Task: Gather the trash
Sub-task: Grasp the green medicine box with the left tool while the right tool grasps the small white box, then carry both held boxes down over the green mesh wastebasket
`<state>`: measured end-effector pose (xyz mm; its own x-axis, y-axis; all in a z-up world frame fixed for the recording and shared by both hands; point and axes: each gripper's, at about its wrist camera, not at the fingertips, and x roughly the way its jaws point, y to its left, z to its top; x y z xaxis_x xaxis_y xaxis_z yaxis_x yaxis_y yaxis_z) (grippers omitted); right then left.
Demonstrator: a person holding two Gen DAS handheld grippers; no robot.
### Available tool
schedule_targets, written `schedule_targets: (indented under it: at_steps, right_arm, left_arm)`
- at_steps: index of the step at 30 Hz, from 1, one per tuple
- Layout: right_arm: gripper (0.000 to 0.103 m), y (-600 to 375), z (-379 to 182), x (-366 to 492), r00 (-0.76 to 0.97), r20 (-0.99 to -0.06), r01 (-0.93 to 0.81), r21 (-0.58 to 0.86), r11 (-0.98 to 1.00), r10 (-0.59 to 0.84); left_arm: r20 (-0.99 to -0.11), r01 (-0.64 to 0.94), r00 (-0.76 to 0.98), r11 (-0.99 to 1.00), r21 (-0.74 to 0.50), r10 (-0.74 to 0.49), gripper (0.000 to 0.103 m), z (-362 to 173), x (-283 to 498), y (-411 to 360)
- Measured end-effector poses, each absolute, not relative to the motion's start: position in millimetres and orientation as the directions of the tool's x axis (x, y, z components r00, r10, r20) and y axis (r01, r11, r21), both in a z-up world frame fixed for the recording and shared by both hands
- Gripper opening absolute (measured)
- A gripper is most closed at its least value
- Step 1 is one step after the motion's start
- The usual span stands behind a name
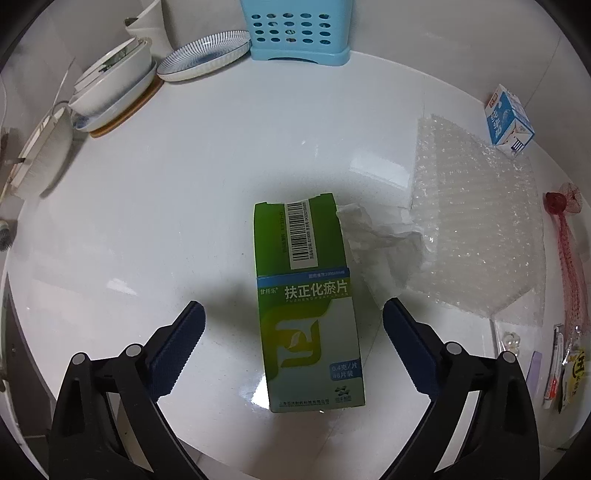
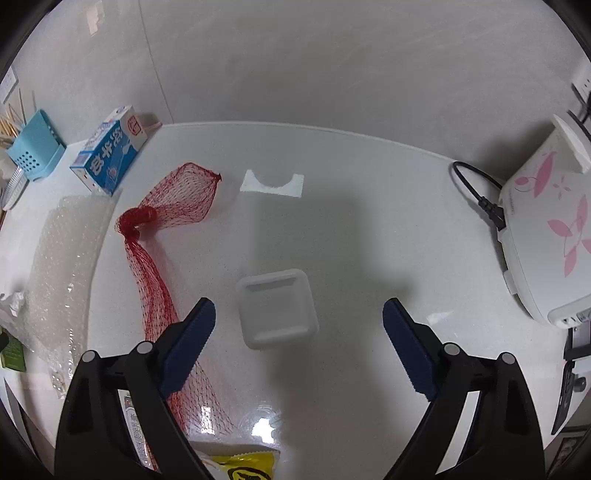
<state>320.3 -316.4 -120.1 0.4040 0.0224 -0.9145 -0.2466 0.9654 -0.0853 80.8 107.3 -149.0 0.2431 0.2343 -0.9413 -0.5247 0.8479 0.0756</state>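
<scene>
In the left wrist view a green and white medicine box (image 1: pixel 308 306) lies flat on the white counter, between the open fingers of my left gripper (image 1: pixel 293 317). A crumpled white tissue (image 1: pixel 384 247) and a sheet of bubble wrap (image 1: pixel 476 229) lie just right of the box. In the right wrist view my right gripper (image 2: pixel 299 317) is open over a small white square plastic tray (image 2: pixel 277 314). A red mesh net bag (image 2: pixel 159 258) lies to its left, passing under the left finger. A white foam piece (image 2: pixel 273 182) lies farther back.
A blue milk carton (image 2: pixel 109 155) stands by the wall, also in the left wrist view (image 1: pixel 508 118). A blue perforated holder (image 1: pixel 299 31), stacked bowls (image 1: pixel 114 85) and a plate (image 1: pixel 205 55) sit at the back left. A white appliance (image 2: pixel 546 236) with its plug (image 2: pixel 491 212) is at the right. A yellow wrapper (image 2: pixel 243 467) lies near the front edge.
</scene>
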Motion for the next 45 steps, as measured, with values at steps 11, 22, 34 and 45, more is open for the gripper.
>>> schedule_targets:
  at_steps: [11, 22, 34, 45]
  right_arm:
    - [0.048, -303, -138, 332, 0.33, -0.944, -0.229, -0.076, 0.97, 0.004]
    - [0.041, -296, -130, 322, 0.357, -0.934, -0.207, -0.087, 0.975, -0.007]
    - [0.041, -286, -99, 275, 0.459, -0.888, -0.092, -0.081, 0.992, -0.03]
    - [0.041, -248, -43, 187, 0.553, -0.831, 0.009, -0.056, 0.998, -0.051]
  left_arm:
    - [-0.961, -0.512, 0.188, 0.855, 0.082, 0.204, 0.061, -160, 86, 108]
    - [-0.951, -0.473, 0.253, 0.88, 0.038, 0.177, 0.047, -144, 80, 106]
    - [-0.908, -0.359, 0.394, 0.933, -0.01, 0.142, 0.047, -107, 62, 117]
    - [-0.856, -0.18, 0.515, 0.982, -0.055, 0.047, 0.047, -73, 49, 131]
